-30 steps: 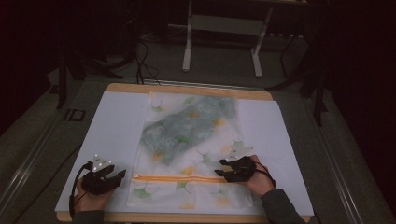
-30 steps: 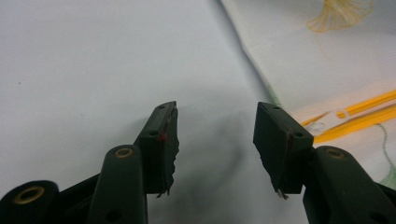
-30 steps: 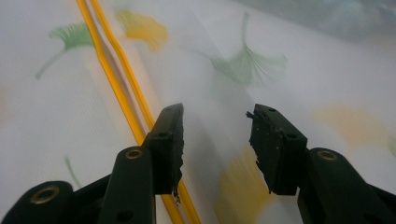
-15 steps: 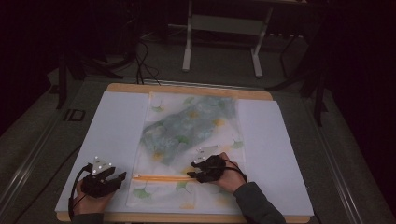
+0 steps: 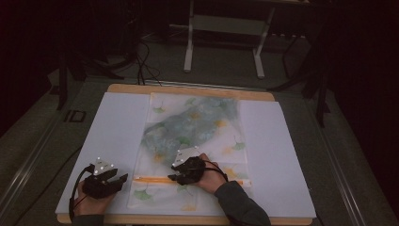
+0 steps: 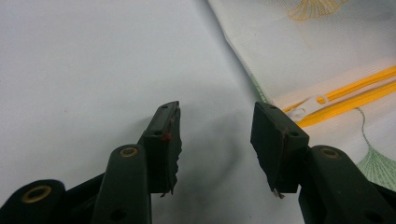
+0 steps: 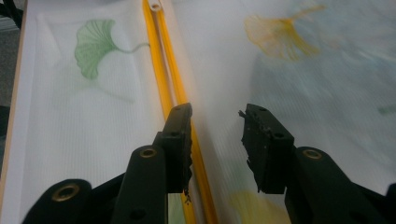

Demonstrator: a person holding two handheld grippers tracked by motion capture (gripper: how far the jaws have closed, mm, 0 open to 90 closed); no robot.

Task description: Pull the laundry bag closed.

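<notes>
A white mesh bag (image 5: pixel 195 127) printed with ginkgo leaves lies flat on the table, with a bluish cloth inside. An orange zipper (image 5: pixel 150 179) runs across its near end. My right gripper (image 5: pixel 172 172) hovers over the zipper (image 7: pixel 163 70) left of the middle. It (image 7: pixel 217 116) is open, its jaws have just been closing, and only flat bag fabric lies under them. My left gripper (image 5: pixel 123 179) rests on the white sheet by the bag's left edge. It (image 6: pixel 217 126) is open with nothing between its jaws, which have just closed a little. The white zipper pull (image 6: pixel 306 106) lies just beyond its right jaw.
A white sheet (image 5: pixel 108 136) covers the wooden table (image 5: pixel 188 89) around the bag. Metal stand legs (image 5: pixel 190 42) and cables sit on the floor behind the table's far edge. The surroundings are dark.
My right gripper has moved left along the zipper, from the bag's right part to left of its middle. The left gripper has stayed where it was.
</notes>
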